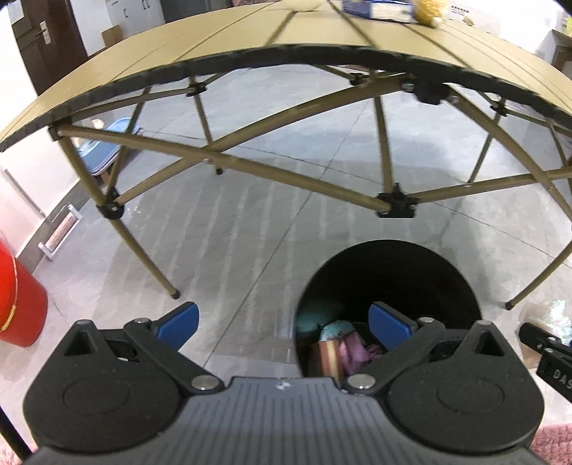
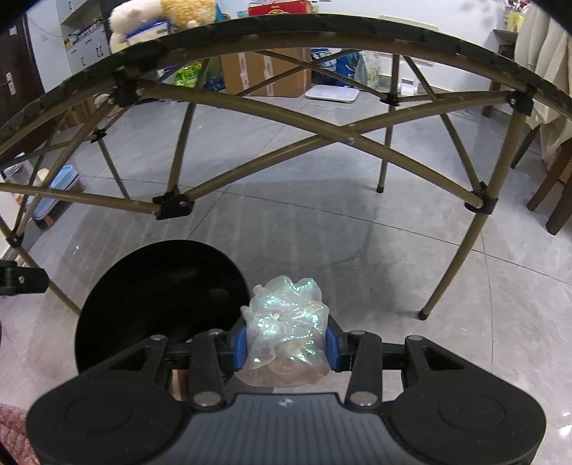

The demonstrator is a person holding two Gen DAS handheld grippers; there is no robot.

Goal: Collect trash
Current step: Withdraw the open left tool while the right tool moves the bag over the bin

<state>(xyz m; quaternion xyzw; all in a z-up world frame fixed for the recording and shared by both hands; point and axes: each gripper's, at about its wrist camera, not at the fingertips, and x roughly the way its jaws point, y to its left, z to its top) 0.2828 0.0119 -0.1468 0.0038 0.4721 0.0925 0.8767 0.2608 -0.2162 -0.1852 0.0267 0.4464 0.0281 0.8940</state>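
Observation:
A crumpled clear, iridescent plastic wrapper [image 2: 286,332] sits squeezed between the blue pads of my right gripper [image 2: 286,343], which is shut on it. It hangs just right of a round black bin [image 2: 150,286] standing on the floor. In the left wrist view the same bin [image 1: 386,282] shows colourful trash [image 1: 339,343] at its bottom. My left gripper [image 1: 282,322] is open and holds nothing; its right finger [image 1: 389,323] is over the bin's mouth and its left finger is over bare floor. The wrapper [image 1: 547,314] and the right gripper's tip appear at that view's right edge.
A tan folding table [image 1: 250,43] with crossed legs stands beyond the bin, with a plush toy [image 2: 157,18] and a book on top. A red bucket [image 1: 18,297] is at the left. Boxes and bags [image 2: 264,71] line the far wall; a wooden chair [image 2: 550,179] is at right.

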